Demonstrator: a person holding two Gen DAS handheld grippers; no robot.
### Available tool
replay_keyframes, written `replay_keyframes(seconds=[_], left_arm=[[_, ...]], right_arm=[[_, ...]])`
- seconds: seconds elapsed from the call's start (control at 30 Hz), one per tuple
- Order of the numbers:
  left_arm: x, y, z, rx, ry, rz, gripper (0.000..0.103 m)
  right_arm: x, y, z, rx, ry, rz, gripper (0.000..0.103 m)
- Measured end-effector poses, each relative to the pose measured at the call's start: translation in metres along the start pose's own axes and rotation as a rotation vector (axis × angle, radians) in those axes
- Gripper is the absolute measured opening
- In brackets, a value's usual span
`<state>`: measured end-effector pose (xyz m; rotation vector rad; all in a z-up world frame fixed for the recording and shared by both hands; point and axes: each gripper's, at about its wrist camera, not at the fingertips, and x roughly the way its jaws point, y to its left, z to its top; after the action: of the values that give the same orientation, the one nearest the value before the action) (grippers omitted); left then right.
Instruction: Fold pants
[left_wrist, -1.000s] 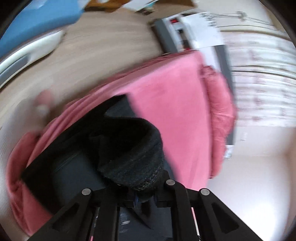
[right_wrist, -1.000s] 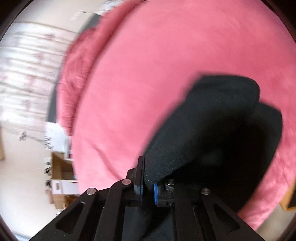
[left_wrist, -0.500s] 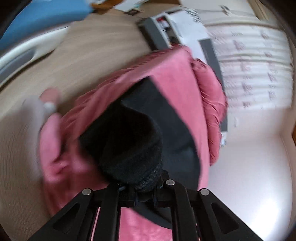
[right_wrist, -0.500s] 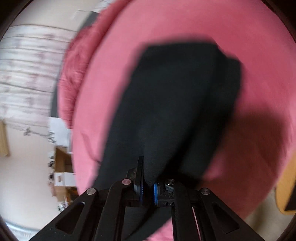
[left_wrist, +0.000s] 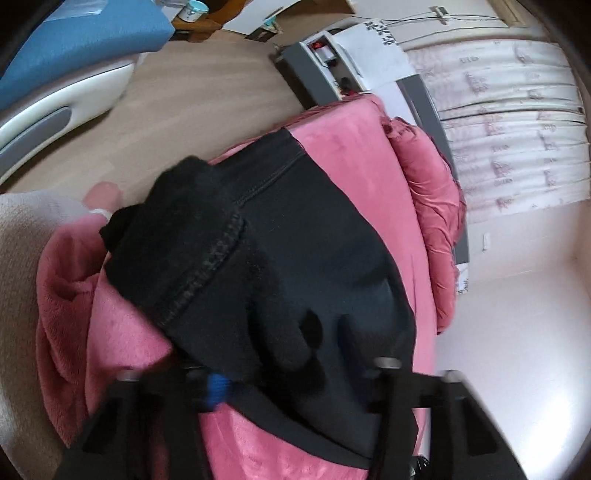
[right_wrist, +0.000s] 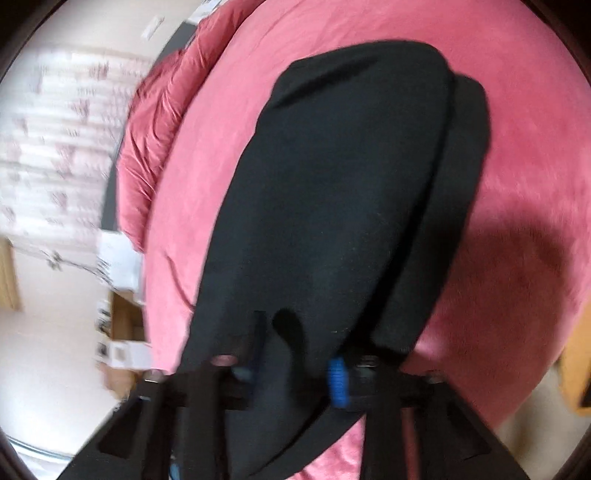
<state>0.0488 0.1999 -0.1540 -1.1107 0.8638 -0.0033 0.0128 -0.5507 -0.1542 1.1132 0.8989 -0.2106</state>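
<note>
Left gripper (left_wrist: 301, 373) low in its own view, black fingers standing apart, a blue pad showing on one side, black cloth of the pants (left_wrist: 295, 240) draped across the gap; too blurred to make out any firm pinch. Right gripper (right_wrist: 291, 369) likewise parted, a ribbed blue pad on one finger, a loose fold of cloth hanging between the pads without visible squeeze. Pants spread on the pink blanket (left_wrist: 351, 147), running away from both grippers towards its far side. Matte black, thick and soft; seen from the left, a fleecy, napped lump turned over, edged by a heavy chain-stitched seam, with a finer stitched line beyond it. Seen from the right, smooth and flat, laid double, far end rounded, under layer peeking out along one side as a narrow dark band. Blanket plush and short-piled, bunched into soft rolls at one edge. Beside it a puffy pink quilt (left_wrist: 436, 206), satin-shiny and creased. Pale wood-grain floor (left_wrist: 184, 110) beyond.
</note>
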Motion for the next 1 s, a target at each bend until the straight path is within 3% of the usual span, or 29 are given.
replay_keyframes(seconds=[0.23, 0.33, 0.43, 0.5, 0.57, 0.67, 0.77, 0.8, 0.9, 1.0], left_arm=[[-0.040, -0.034, 0.025, 0.115, -0.063, -0.185, 0.012], [-0.042, -0.028, 0.019, 0.186, -0.043, -0.127, 0.012], [-0.032, 0.003, 0.007, 0.150, 0.015, -0.024, 0.012], [-0.025, 0.021, 0.000, 0.096, 0.031, 0.028, 0.012], [-0.025, 0.025, -0.005, 0.066, 0.018, 0.026, 0.015], [-0.032, 0.012, -0.008, 0.099, -0.003, 0.067, 0.022], [-0.044, -0.003, -0.015, 0.124, -0.054, 0.128, 0.032], [-0.057, -0.006, -0.020, 0.124, -0.094, 0.186, 0.033], [-0.099, -0.007, -0.039, 0.160, -0.250, 0.249, 0.036], [-0.113, -0.027, -0.047, 0.255, -0.330, 0.272, 0.040]], right_arm=[[-0.046, 0.033, 0.002, -0.119, -0.098, 0.159, 0.007], [-0.033, 0.011, -0.005, -0.094, -0.045, 0.096, 0.007], [-0.012, -0.024, -0.014, -0.036, 0.012, 0.032, 0.007], [-0.004, -0.039, -0.018, 0.009, 0.003, 0.071, 0.007], [-0.003, -0.045, -0.019, 0.041, -0.009, 0.095, 0.007], [-0.001, -0.044, -0.020, 0.031, -0.015, 0.094, 0.008], [-0.003, -0.048, -0.025, 0.077, -0.025, 0.146, 0.010], [-0.006, -0.053, -0.026, 0.090, -0.028, 0.161, 0.010], [-0.017, -0.058, -0.029, 0.094, -0.054, 0.197, 0.014], [-0.036, -0.060, -0.022, 0.081, -0.139, 0.226, 0.035]])
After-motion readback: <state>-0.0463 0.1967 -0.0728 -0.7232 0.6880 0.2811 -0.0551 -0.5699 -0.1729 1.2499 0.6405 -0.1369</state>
